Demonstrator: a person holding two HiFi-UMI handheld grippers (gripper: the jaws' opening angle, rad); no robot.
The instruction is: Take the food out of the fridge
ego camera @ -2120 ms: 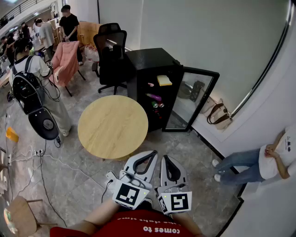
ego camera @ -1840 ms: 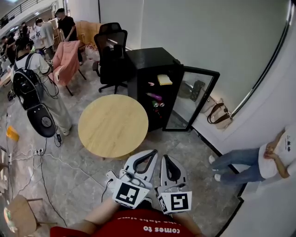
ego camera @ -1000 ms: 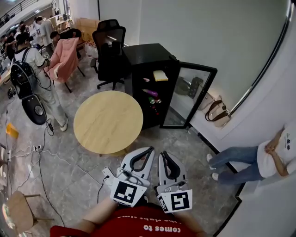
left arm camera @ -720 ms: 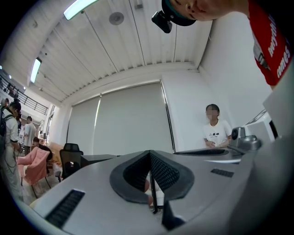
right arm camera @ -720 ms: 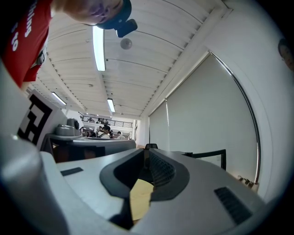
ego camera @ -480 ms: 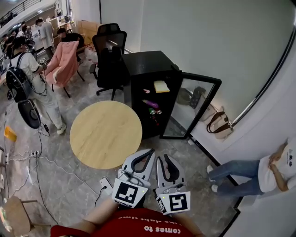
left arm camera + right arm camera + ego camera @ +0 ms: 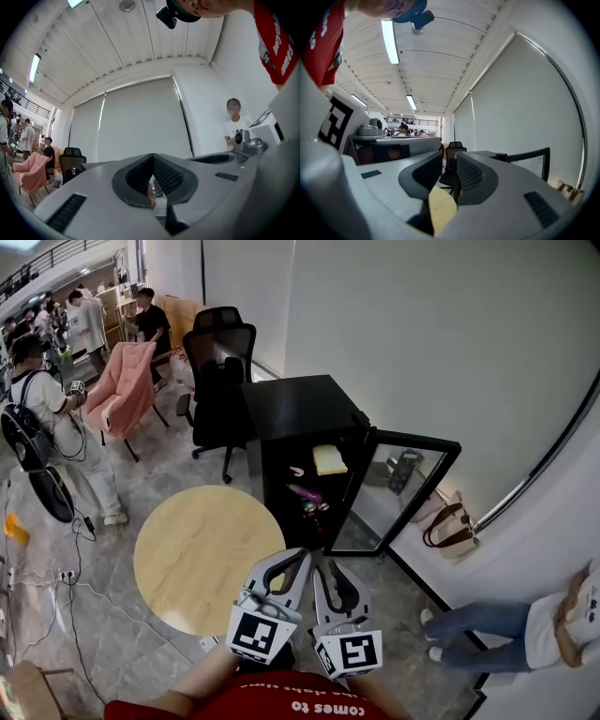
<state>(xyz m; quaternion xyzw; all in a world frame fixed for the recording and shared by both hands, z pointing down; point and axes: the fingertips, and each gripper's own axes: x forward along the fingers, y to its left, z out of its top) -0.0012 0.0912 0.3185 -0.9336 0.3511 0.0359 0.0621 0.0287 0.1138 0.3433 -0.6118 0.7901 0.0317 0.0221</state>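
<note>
Standing open against the wall [image 7: 422, 334], the black fridge [image 7: 295, 411] holds the food [image 7: 307, 493] on its shelves, well apart from both grippers: a yellow packet [image 7: 328, 458] up top is plain, the pink and purple items [image 7: 298, 472] below too small to name. The round wooden surface [image 7: 187, 549] beside the fridge is partly hidden by the left gripper [image 7: 304, 557], whose fingers [image 7: 173, 176] meet at the tips on nothing. The right gripper [image 7: 319, 570] has its fingers [image 7: 471, 176] narrowly apart and opening, nothing between them. A seated person [image 7: 553, 629] is cut off at the frame's right edge
</note>
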